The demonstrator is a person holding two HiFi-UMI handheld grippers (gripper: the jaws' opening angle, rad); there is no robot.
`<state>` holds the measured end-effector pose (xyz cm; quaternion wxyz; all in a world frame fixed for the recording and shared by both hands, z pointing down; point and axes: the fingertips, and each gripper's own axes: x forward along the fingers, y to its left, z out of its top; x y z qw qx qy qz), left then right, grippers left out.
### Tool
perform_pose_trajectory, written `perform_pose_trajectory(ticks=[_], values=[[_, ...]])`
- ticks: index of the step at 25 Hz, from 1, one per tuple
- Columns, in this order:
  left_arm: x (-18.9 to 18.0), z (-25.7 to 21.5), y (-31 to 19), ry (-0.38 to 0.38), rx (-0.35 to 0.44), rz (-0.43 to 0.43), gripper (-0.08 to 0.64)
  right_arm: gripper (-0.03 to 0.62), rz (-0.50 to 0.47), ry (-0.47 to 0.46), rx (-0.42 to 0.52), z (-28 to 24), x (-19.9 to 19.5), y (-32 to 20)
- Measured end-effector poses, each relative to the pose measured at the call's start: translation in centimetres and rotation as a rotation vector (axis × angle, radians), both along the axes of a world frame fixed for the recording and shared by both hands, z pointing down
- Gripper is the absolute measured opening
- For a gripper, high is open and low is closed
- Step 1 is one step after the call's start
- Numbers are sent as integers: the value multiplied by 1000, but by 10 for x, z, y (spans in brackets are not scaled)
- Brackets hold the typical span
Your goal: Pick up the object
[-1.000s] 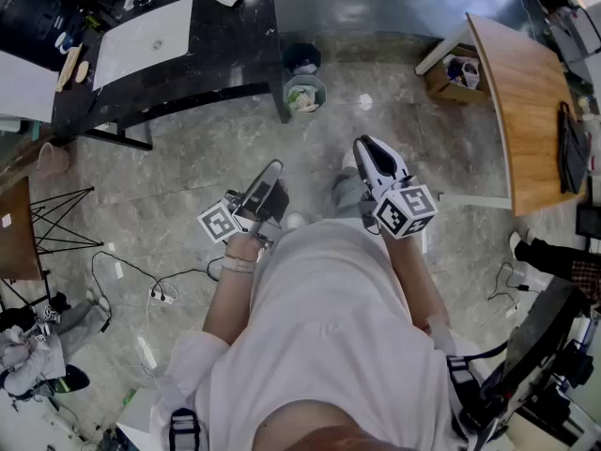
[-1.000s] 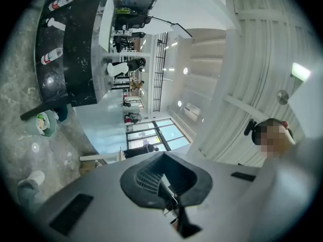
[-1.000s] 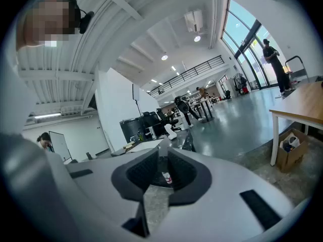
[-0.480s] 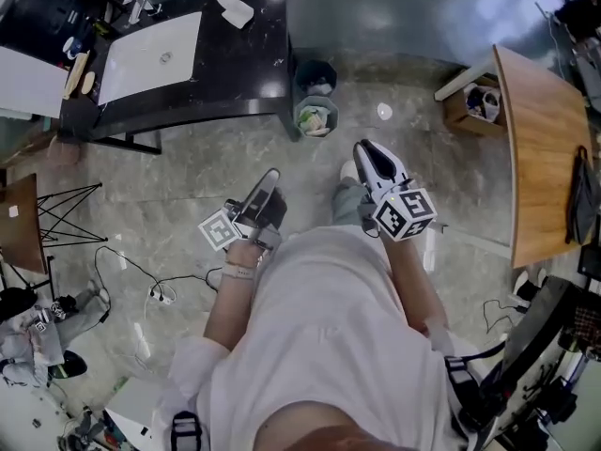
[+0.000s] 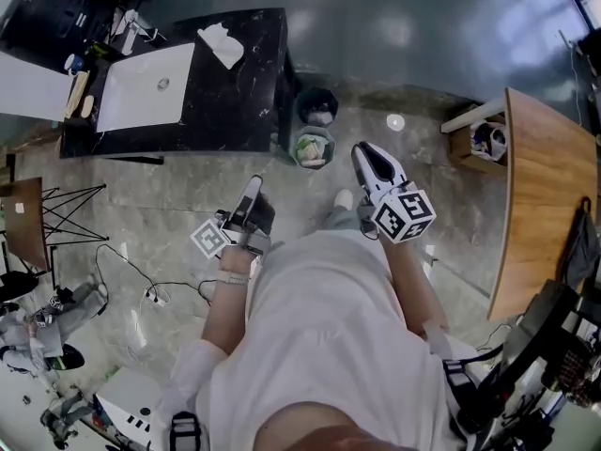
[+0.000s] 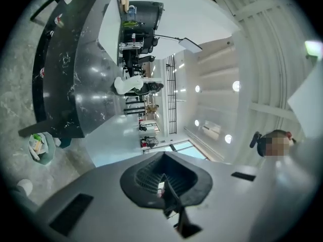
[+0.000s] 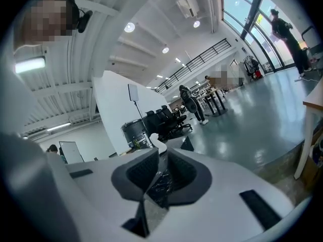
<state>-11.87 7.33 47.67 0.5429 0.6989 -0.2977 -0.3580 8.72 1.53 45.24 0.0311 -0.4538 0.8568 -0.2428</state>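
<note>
Black marble counter [image 5: 239, 101] nearer now; left fingers [image 6: 146, 181] together, right fingers [image 7: 132, 179] slightly apart.

**Gloss on stone, matt on plastic**

The counter [image 5: 246, 73] is shining as glossy black veined stone. The floor [image 5: 160, 191] is gleaming like polished marble. The table [image 5: 549, 177] is showing smooth wood, and the right gripper [image 7: 161, 178] is wearing matt grey plastic.

Bright, even light; lamp glare spots the glossy floor [image 5: 394, 31] right of the black counter [image 5: 239, 92]; edges bend fisheye-round, corners dark.
</note>
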Motion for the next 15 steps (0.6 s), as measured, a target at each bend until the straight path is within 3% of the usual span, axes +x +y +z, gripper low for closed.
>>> perform_pose_trajectory(ticks=[15], values=[[39, -10, -121, -107, 3, -268, 6, 67, -68, -54, -38, 18, 95, -120]])
